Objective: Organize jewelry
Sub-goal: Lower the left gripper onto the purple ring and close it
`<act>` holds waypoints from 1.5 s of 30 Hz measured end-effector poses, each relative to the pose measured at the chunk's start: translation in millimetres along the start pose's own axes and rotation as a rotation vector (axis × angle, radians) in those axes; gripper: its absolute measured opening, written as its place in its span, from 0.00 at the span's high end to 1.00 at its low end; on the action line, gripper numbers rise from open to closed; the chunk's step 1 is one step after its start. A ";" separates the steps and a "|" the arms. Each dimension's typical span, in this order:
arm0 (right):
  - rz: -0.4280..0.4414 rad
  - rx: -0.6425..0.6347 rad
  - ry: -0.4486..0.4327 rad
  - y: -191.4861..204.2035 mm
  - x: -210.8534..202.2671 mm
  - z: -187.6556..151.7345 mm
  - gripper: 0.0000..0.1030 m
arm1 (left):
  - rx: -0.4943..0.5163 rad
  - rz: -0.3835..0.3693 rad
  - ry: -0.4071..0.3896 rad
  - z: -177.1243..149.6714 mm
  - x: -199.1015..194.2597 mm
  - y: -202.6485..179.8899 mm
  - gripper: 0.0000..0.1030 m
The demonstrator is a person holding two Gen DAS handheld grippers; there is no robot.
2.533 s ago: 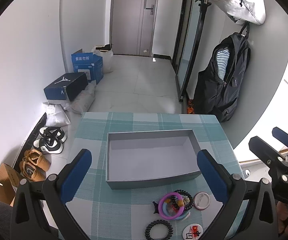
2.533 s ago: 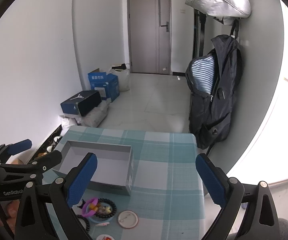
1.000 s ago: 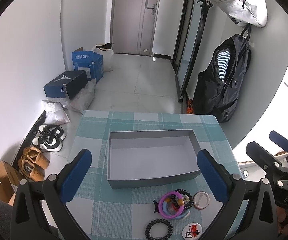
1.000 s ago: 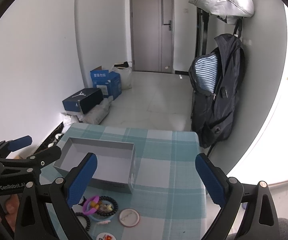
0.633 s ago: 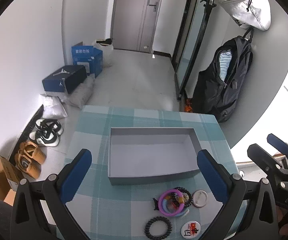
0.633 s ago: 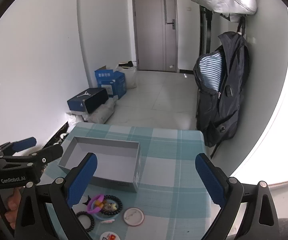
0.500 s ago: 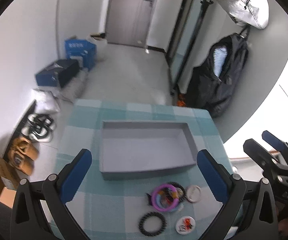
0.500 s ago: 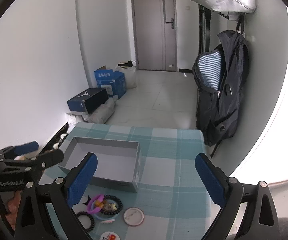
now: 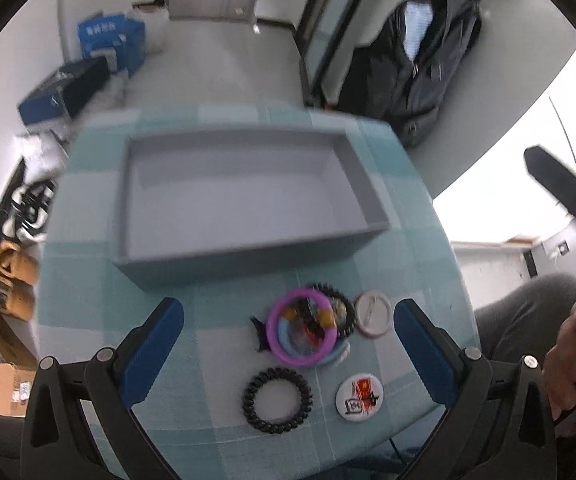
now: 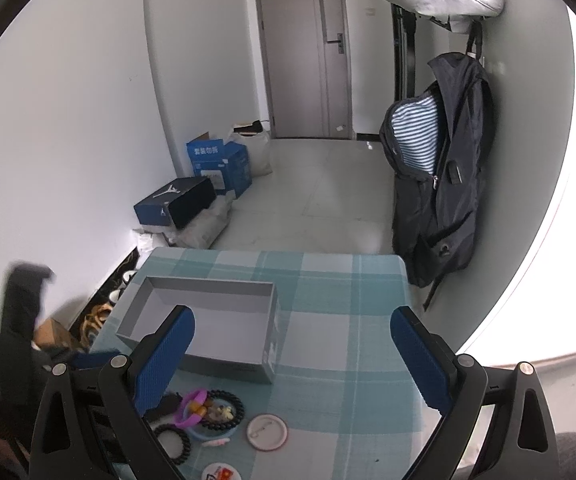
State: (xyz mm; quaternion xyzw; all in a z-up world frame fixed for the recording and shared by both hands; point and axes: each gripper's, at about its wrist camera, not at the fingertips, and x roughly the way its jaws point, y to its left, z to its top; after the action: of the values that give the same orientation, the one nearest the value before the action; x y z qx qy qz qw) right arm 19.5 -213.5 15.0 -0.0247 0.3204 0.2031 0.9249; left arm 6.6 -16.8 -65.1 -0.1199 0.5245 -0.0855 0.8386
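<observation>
An empty grey box (image 9: 244, 196) stands on the teal checked tablecloth (image 9: 84, 264). In front of it lies a jewelry pile: a purple ring (image 9: 301, 332) over a blue one, a black bead bracelet (image 9: 337, 300), a white round badge (image 9: 373, 314), a black coil hair tie (image 9: 277, 400) and a printed badge (image 9: 359, 397). My left gripper (image 9: 288, 344) is open, tilted down over the pile. My right gripper (image 10: 291, 360) is open above the table's near side, right of the box (image 10: 204, 328); the pile (image 10: 208, 412) sits low left in its view.
Shoe boxes (image 10: 176, 200) and a blue carton (image 10: 218, 166) lie on the floor by the left wall, shoes (image 9: 8, 280) beside the table. A dark backpack (image 10: 439, 168) hangs on the right wall. The table's right edge (image 10: 403, 276) is near the backpack.
My left gripper has tipped down and moved closer to the jewelry pile, which now sits between its fingers. My right gripper has hardly moved.
</observation>
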 end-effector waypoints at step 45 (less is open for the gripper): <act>0.165 0.095 0.343 -18.5 57.6 -41.7 0.04 | 0.135 -0.107 0.103 -11.3 21.7 15.0 0.51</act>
State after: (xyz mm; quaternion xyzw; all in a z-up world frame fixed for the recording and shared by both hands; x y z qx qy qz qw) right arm 43.5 -217.0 -54.3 0.0114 0.4836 0.2558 0.8370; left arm 6.2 -9.5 -92.8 -0.0863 0.5527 -0.1713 0.8110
